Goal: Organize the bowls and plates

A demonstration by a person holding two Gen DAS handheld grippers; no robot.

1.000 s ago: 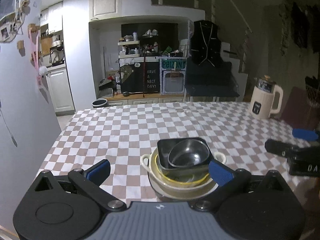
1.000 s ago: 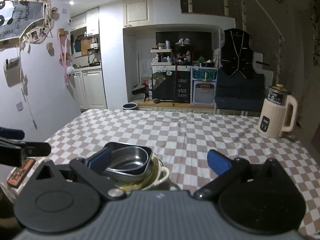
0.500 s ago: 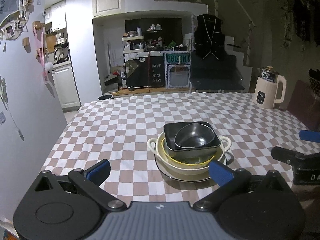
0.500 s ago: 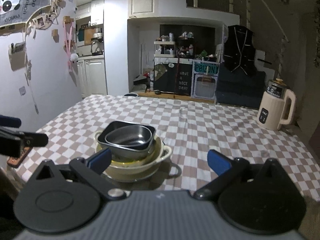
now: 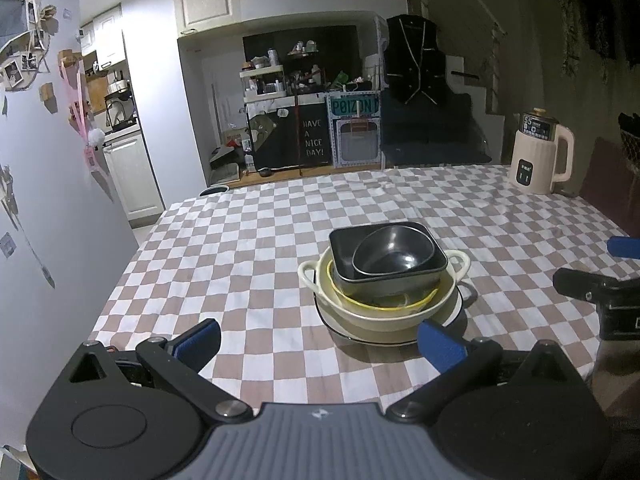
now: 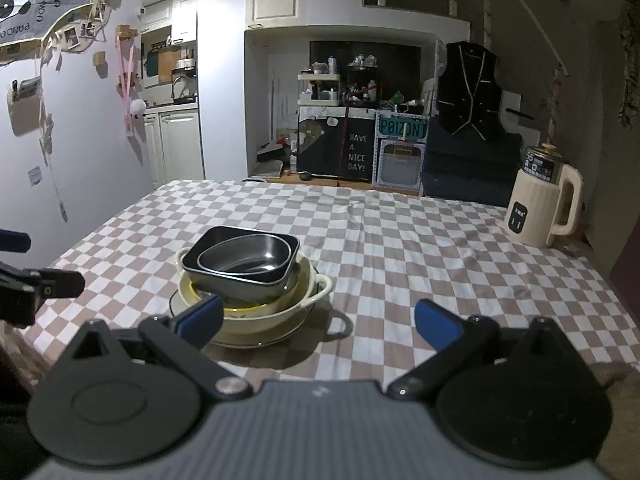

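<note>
A stack of dishes stands on the checkered table. From the bottom it holds a white plate with a dark rim, a cream two-handled bowl, a yellow-rimmed bowl, a black square bowl and a small dark bowl. The right wrist view shows the same stack: cream bowl, square bowl. My left gripper is open, held back from the stack, empty. My right gripper is open and empty, with the stack just beyond its left finger.
A cream electric kettle stands at the table's far right, also in the right wrist view as kettle. A wall with photos runs along the left. The right gripper's fingers show at the left wrist view's right edge.
Both grippers have pulled back and risen away from the stack, which now sits farther off on the table. The stack itself has stayed in place.
</note>
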